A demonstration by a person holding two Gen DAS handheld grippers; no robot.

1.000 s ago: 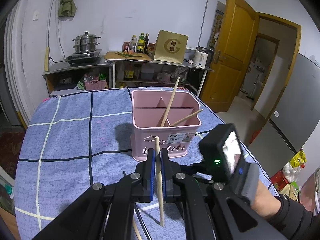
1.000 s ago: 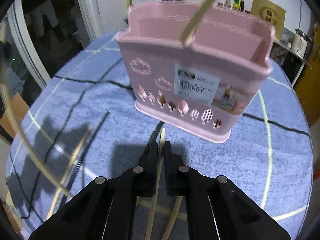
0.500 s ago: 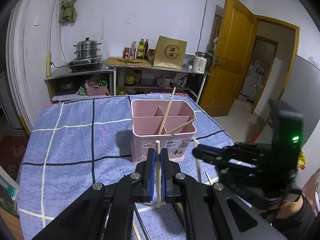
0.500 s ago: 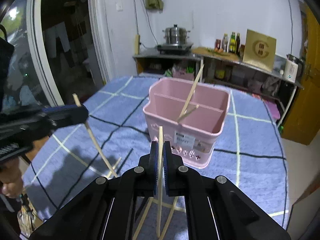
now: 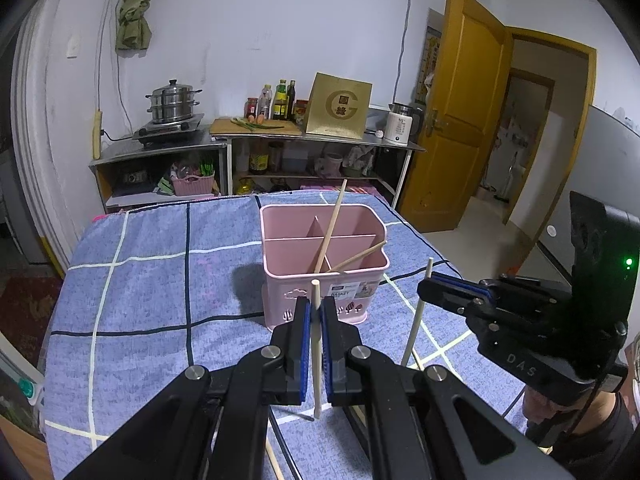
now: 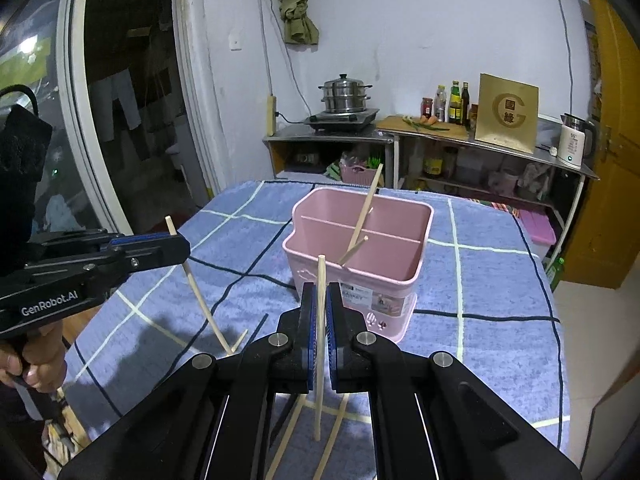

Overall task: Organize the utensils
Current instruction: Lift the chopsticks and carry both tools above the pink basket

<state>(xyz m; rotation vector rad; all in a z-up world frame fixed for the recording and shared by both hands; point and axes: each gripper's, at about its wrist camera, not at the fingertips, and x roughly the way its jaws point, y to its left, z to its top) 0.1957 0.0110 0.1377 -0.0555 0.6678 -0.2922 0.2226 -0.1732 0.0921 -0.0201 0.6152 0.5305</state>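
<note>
A pink utensil basket [image 5: 324, 256] with dividers stands on the blue checked tablecloth; two wooden chopsticks [image 5: 330, 232] lean inside it. It also shows in the right wrist view [image 6: 360, 248]. My left gripper [image 5: 315, 312] is shut on an upright wooden chopstick [image 5: 316, 360], held above the table in front of the basket. My right gripper [image 6: 320, 312] is shut on another upright chopstick [image 6: 320, 344]. The right gripper shows in the left wrist view [image 5: 430, 290] to the right of the basket. The left gripper shows in the right wrist view [image 6: 176, 240] at the left.
Several loose chopsticks [image 6: 332, 436] lie on the tablecloth [image 5: 140, 300] below the grippers. Behind the table stand steel shelves with a steamer pot [image 5: 173, 101], bottles, a gold box and a kettle. An open wooden door [image 5: 460, 120] is at the right.
Both grippers have lifted and drawn back from the basket, each with its chopstick. The right gripper rose from close to the cloth at the basket's foot to well above the table.
</note>
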